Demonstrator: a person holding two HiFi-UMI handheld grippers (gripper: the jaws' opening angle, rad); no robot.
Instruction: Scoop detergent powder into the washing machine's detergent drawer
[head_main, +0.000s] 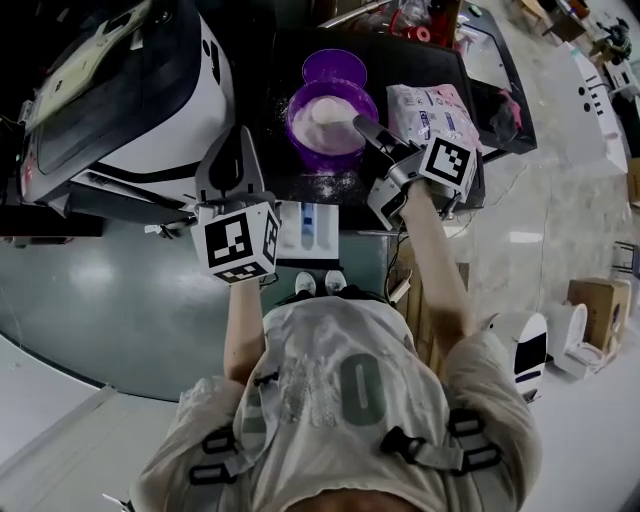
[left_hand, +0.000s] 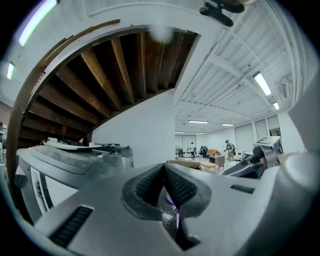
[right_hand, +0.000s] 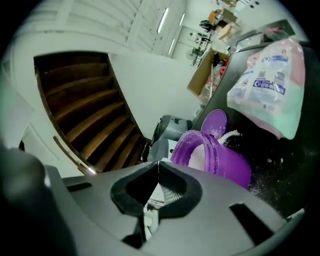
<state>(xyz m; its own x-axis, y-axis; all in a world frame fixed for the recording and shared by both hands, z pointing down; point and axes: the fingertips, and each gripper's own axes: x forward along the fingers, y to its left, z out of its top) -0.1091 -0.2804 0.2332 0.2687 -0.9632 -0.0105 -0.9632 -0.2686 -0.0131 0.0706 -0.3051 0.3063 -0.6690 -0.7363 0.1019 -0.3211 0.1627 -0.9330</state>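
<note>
Head view shows the person standing at a dark table (head_main: 265, 60), a hand-held gripper in each hand. On the table stands a purple tub (head_main: 293, 122) holding white detergent powder (head_main: 332, 112). A purple lid (head_main: 333, 68) lies just behind the tub, and a printed detergent bag (head_main: 432, 108) lies just to its right. Loose powder grains (head_main: 330, 185) are scattered on the dark top in front of the tub. Below the table's near edge, the white detergent drawer (head_main: 307, 228) stands pulled out between the two arms, showing a blue mark inside. The right hand-held gripper (head_main: 361, 125) reaches in from the right, with its tips over the tub's near rim at the edge of the powder. In the right gripper view its jaws (right_hand: 158, 163) are closed tip to tip. A small white piece shows in the gap behind the tips, but I cannot tell what it is. The tub's wall (right_hand: 225, 162) sits just right of the jaws. The left hand-held gripper (head_main: 237, 140) is held to the left of the tub, beside a large white-and-black appliance (head_main: 130, 110). In the left gripper view its jaws (left_hand: 164, 166) are pressed together with nothing between the pads.
</note>
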